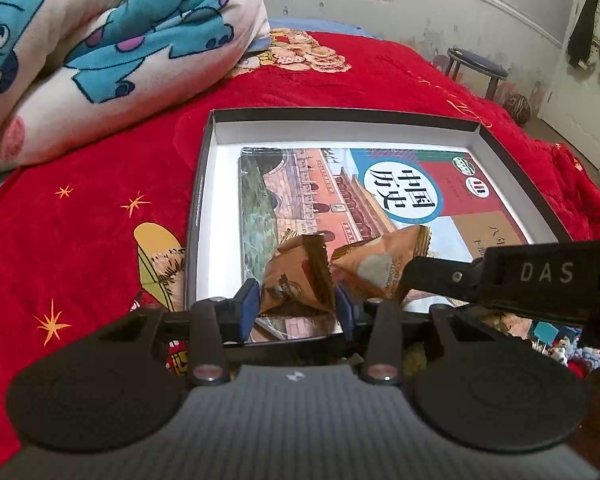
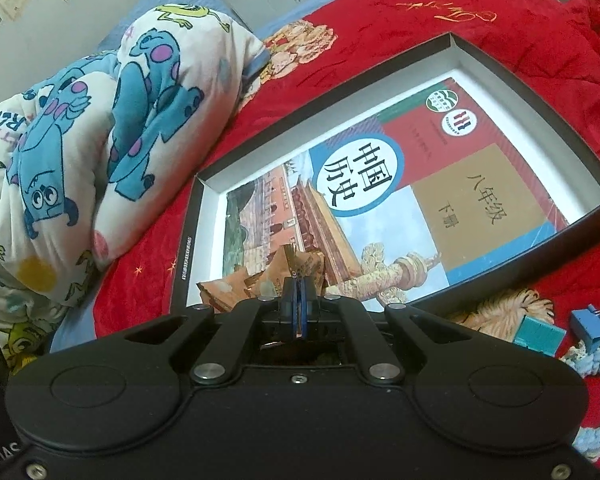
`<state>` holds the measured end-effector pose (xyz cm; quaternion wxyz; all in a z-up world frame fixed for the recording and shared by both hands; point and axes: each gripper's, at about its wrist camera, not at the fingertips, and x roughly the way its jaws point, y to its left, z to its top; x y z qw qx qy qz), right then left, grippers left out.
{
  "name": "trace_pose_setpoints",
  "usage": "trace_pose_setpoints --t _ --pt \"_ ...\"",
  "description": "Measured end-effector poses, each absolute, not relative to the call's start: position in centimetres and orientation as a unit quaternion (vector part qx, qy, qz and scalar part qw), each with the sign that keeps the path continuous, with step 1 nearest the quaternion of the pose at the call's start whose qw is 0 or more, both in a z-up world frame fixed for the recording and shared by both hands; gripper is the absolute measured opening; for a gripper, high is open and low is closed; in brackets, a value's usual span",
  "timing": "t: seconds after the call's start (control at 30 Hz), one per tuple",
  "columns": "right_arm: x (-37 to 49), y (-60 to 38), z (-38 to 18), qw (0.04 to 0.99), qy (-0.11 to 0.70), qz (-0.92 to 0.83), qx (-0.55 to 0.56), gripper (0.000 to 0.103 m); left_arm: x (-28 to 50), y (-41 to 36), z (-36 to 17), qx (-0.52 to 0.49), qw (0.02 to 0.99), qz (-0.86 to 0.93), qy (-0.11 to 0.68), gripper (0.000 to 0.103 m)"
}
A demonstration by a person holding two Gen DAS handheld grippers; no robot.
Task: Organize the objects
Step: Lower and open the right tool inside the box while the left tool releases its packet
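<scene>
Blue pads of the left gripper (image 1: 296, 308) are pinching an orange snack packet (image 1: 298, 276) over the near edge of the shallow box (image 1: 340, 114), above the textbook (image 1: 380, 196); a second packet (image 1: 376, 264) is hanging from the right gripper (image 1: 410, 276). Right wrist view is showing those jaws (image 2: 299, 312) clamping narrowly on its wrapper (image 2: 300, 268), plus blue binder clips (image 2: 588, 328) lying outside the box.

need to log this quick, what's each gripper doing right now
left gripper: shut on a snack packet over the box.
right gripper: shut on the edge of another snack packet.
</scene>
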<state>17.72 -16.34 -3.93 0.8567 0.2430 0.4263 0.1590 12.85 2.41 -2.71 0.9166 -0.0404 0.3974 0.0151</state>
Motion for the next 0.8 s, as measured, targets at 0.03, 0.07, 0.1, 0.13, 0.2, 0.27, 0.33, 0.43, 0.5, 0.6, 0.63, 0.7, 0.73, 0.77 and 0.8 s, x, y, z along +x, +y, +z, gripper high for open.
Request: trace_pose_setpoints --t 0.03,0.07,0.1,0.13,0.2,0.27,0.33,0.43,0.5,0.6,0.63,0.7,0.73,0.77,0.8 --pt "17.75 -16.35 -3.99 0.857 0.427 0.158 0.243 0.003 12.84 2.41 -2.72 -0.041 0.917 0.015 0.398 0.046" --pt "17.78 -16.37 -4.04 0.856 0.427 0.158 0.244 0.003 12.83 2.41 -2.72 -0.042 0.916 0.015 0.398 0.046" --pt "17.79 -16.40 -4.06 0.856 0.427 0.158 0.245 0.003 12.83 2.41 -2.71 -0.042 0.916 0.014 0.398 0.046" --pt "17.80 -16.42 -4.07 0.856 0.428 0.158 0.245 0.003 12.84 2.43 -2.68 -0.043 0.916 0.013 0.399 0.046" --pt "17.81 -16.43 -4.07 0.856 0.428 0.156 0.243 0.003 12.83 2.47 -2.62 -0.044 0.915 0.012 0.400 0.046" --pt "17.88 -16.50 -4.13 0.855 0.429 0.156 0.245 0.003 12.84 2.53 -2.62 -0.044 0.915 0.012 0.401 0.047" --pt "17.92 -16.60 -4.18 0.853 0.431 0.154 0.249 0.003 12.86 2.57 -2.62 -0.046 0.915 0.012 0.401 0.049" --pt "17.89 -16.68 -4.18 0.852 0.433 0.152 0.250 0.003 12.90 2.67 -2.63 -0.049 0.914 0.012 0.402 0.053" --pt "17.88 -16.61 -4.19 0.851 0.435 0.154 0.250 0.003 12.90 2.75 -2.64 -0.053 0.914 0.012 0.403 0.054" --pt "17.86 -16.41 -4.16 0.851 0.435 0.156 0.248 0.003 12.88 2.75 -2.66 -0.054 0.913 0.012 0.403 0.058" --pt "17.90 -16.37 -4.15 0.851 0.436 0.156 0.248 0.003 12.88 2.71 -2.65 -0.054 0.913 0.013 0.403 0.059" --pt "17.86 -16.28 -4.14 0.850 0.437 0.157 0.248 0.003 12.86 2.70 -2.62 -0.054 0.913 0.013 0.403 0.059" --pt "17.81 -16.28 -4.15 0.850 0.437 0.158 0.249 0.003 12.87 2.69 -2.62 -0.054 0.913 0.012 0.403 0.059" --pt "17.77 -16.27 -4.16 0.849 0.438 0.157 0.249 0.003 12.86 2.68 -2.61 -0.053 0.913 0.013 0.403 0.059" --pt "17.74 -16.28 -4.17 0.849 0.439 0.157 0.250 0.003 12.86 2.67 -2.61 -0.053 0.913 0.013 0.403 0.059"
